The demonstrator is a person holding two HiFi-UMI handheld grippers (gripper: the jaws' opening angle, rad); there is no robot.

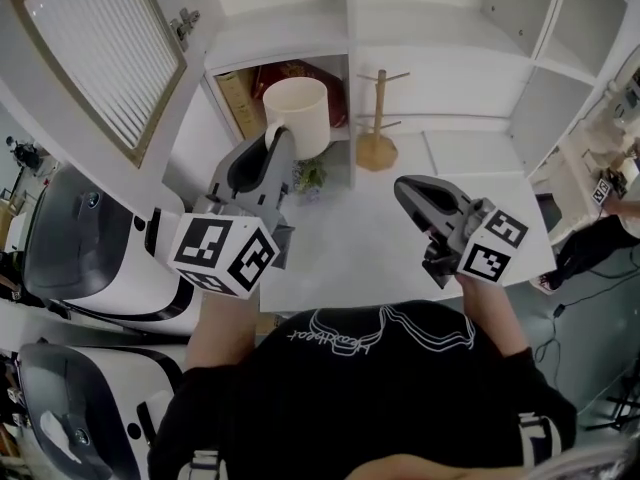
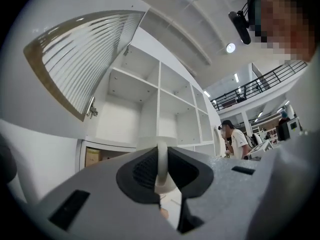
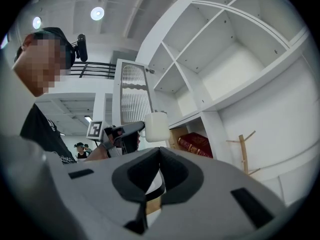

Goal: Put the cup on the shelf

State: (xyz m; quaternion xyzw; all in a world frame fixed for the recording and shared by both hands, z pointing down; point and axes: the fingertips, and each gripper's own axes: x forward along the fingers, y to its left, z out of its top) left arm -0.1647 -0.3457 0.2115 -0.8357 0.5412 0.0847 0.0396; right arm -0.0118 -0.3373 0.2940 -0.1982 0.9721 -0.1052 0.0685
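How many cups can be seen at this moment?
1. The cream cup is clamped by its handle in the left hand-held gripper, raised in front of the shelf near its lower-left compartment. More cups could be hidden behind it.

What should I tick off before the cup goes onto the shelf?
1. Left gripper shut on the cup by its handle: ok.
2. Cup upright, open end up: ok.
3. Right gripper empty and apart from the cup: ok.
4. Shelf board ahead of the cup bare: ok.
5. Wooden stand off to the side of the cup: ok.
6. Cup empty: cannot tell.
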